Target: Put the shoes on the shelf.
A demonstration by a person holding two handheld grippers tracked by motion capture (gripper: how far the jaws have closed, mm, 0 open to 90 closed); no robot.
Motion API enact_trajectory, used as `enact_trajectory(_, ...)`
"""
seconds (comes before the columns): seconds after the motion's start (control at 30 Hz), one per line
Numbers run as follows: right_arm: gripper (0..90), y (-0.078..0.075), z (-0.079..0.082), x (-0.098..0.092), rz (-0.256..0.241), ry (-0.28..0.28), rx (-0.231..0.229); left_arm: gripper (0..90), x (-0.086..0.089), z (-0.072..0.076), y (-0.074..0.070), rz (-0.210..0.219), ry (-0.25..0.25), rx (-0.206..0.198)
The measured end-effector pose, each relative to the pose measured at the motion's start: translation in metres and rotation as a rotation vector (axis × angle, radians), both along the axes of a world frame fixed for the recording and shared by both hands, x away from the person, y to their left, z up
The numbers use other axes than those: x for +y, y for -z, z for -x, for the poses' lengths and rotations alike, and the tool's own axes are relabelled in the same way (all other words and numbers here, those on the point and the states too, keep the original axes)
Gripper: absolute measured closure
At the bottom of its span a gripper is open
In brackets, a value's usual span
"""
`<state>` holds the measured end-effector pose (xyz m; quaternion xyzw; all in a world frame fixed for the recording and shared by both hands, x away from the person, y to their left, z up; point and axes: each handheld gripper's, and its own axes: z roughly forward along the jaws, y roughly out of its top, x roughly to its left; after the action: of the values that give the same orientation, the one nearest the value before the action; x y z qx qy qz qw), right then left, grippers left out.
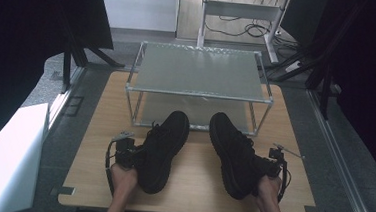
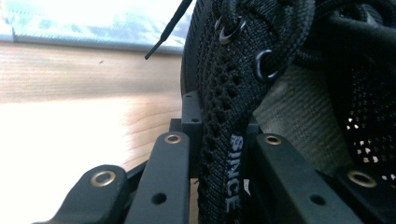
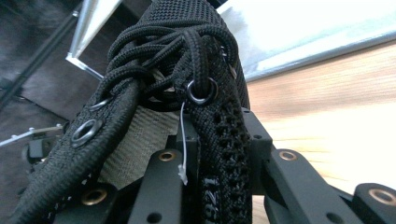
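My left gripper [image 2: 219,154] has its jaws clenched on the collar wall of the left shoe [image 1: 162,149], and my right gripper [image 3: 219,158] grips the right shoe [image 1: 233,154] likewise (laces bunched above). Both shoes sit on the desk [image 1: 94,129], toes pointing toward the metal rack [image 1: 198,71].

At the centre of your high view, a two-tier metal rack [image 1: 198,71] stands on the wooden table [image 1: 94,129]; a white box [image 1: 7,158] sits lower left.
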<state>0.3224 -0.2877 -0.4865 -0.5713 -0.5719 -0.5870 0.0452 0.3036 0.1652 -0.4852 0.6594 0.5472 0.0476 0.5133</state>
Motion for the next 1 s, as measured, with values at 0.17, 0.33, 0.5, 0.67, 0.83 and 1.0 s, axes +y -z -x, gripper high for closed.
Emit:
enact_trajectory(0.17, 74.1, -0.005, 0.002, 0.005, -0.058, -0.017, -0.003, 80.1, 0.000, 0.006, -0.009, 0.057, 0.017, -0.021)
enact_trajectory(0.33, 74.2, -0.011, 0.006, 0.007, -0.115, -0.027, -0.008, 80.1, -0.002, 0.012, -0.018, 0.100, 0.036, -0.043)
enact_trajectory(0.5, 74.1, -0.019, 0.009, 0.009, -0.151, -0.030, -0.026, 80.1, -0.004, 0.018, -0.027, 0.145, 0.043, -0.069)
enact_trajectory(0.67, 74.1, -0.030, 0.012, 0.011, -0.180, -0.034, -0.042, 80.0, -0.004, 0.020, -0.038, 0.200, 0.033, -0.079)
enact_trajectory(0.83, 74.0, -0.042, 0.011, 0.013, -0.204, -0.028, -0.053, 79.8, -0.007, 0.019, -0.048, 0.211, 0.016, -0.090)
enact_trajectory(1.0, 73.9, -0.054, 0.009, 0.014, -0.203, -0.019, -0.071, 79.7, -0.009, 0.017, -0.059, 0.230, 0.004, -0.102)
